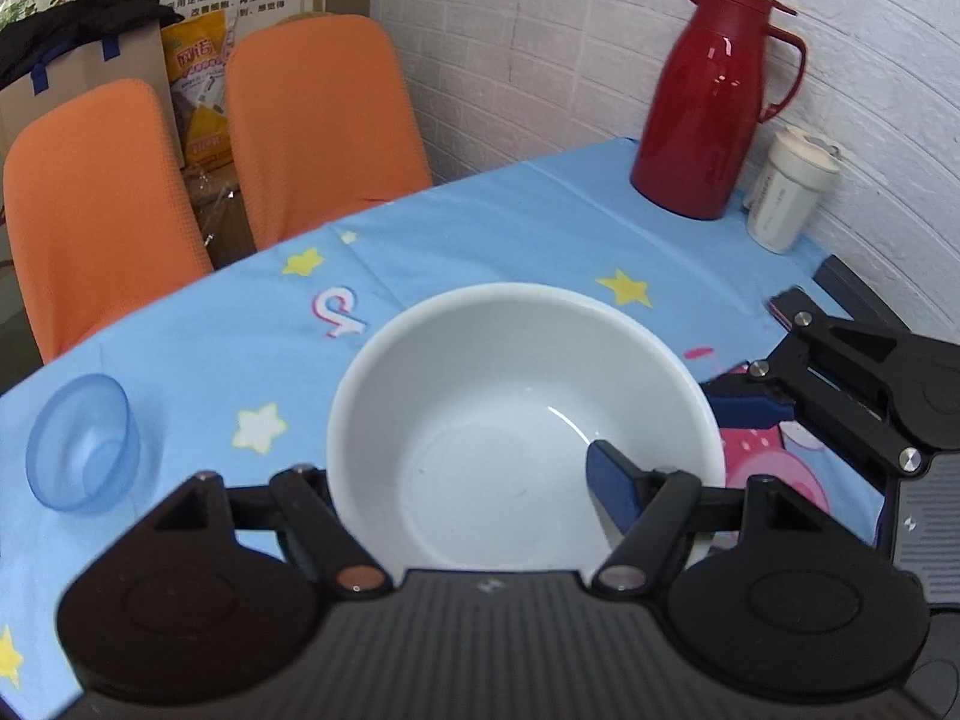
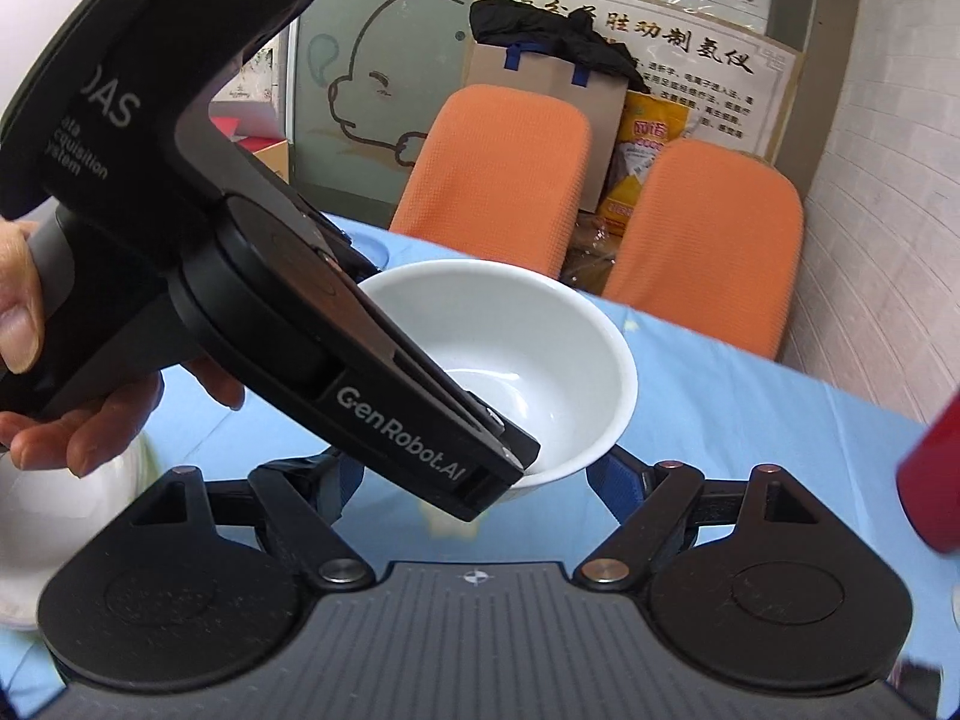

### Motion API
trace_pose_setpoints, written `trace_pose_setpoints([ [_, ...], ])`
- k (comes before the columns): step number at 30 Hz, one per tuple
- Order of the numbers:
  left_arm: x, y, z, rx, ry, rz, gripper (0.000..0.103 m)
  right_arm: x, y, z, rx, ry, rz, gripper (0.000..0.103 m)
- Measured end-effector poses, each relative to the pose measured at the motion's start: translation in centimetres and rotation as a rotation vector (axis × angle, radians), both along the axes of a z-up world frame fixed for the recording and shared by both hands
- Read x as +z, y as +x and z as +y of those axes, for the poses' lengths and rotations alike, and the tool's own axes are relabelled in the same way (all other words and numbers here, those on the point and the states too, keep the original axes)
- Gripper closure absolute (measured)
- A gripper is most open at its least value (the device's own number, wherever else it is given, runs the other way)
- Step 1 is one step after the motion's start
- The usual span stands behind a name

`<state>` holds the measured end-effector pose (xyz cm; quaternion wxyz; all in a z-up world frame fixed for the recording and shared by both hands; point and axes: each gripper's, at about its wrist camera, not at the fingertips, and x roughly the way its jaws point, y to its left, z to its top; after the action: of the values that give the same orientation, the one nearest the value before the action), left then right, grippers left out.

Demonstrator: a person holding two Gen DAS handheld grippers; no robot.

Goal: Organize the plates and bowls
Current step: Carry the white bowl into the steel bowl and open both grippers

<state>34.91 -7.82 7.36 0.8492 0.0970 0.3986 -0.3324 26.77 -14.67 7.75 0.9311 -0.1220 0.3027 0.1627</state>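
White bowl: the white bowl (image 1: 522,420) sits right between my left gripper (image 1: 474,480) fingers; its near rim is pinched there, one blue pad (image 1: 612,486) inside the wall and the other finger hidden behind the outside.

Left gripper: partly closed, clamped on that rim (the right-wrist view shows the same gripper (image 2: 498,474) biting the bowl's (image 2: 516,348) near edge).

Is it off the counter: I judge it lifted, but the bowl's base is hidden, so I cannot be sure.

Right gripper: seen from the left wrist it hangs just to my right (image 1: 762,354), beside the bowl. Its fingers are spread and nothing is between them.

Left hand: my hand (image 2: 90,396) wraps the left handle, near-left in the right-wrist view.

Further out: a small blue bowl (image 1: 81,444) lies well to the left on the counter (image 1: 480,228); a red jug (image 1: 714,102) and a white cup (image 1: 786,192) stand far ahead-right by the wall, and two orange chairs (image 1: 198,180) are beyond the far edge.

Step in hand: carrying the white bowl, I judge, toward wherever the dishes are to be stacked.

Next move calls for: a level wrist so the rim does not slip, a clear landing spot, and the free right gripper kept out of the path.
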Motion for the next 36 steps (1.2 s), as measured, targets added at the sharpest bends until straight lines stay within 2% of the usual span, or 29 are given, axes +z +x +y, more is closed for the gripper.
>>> trace_pose_setpoints([
  [5,-1.4,-5.8,-0.6,-0.025,-0.008,0.010,0.030,-0.9,-5.2,-0.7,-0.030,0.014,0.029,0.000],
  [9,-2.9,-9.4,-1.4,-0.033,0.037,-0.019,0.030,-2.4,-8.0,-0.7,-0.045,0.004,0.042,0.000],
  [14,-4.6,-10.1,-1.8,-0.027,0.061,0.007,0.030,-4.0,-8.8,-1.3,-0.062,0.038,0.073,0.000],
  [17,-5.4,-10.0,-1.8,-0.010,0.082,0.015,0.025,-4.9,-8.9,-1.5,-0.076,0.033,0.090,0.000],
  [23,-4.1,-10.1,-0.6,0.005,0.024,0.022,0.012,-5.2,-10.1,-3.2,-0.112,0.064,0.090,0.000],
  [30,-2.7,-11.0,1.4,0.059,0.031,-0.052,0.011,-5.2,-13.3,-5.5,-0.177,0.100,0.082,0.000],
  [36,-2.7,-10.7,2.7,0.098,0.032,-0.051,0.011,-4.4,-13.0,-6.0,-0.196,0.119,0.051,0.000],
])
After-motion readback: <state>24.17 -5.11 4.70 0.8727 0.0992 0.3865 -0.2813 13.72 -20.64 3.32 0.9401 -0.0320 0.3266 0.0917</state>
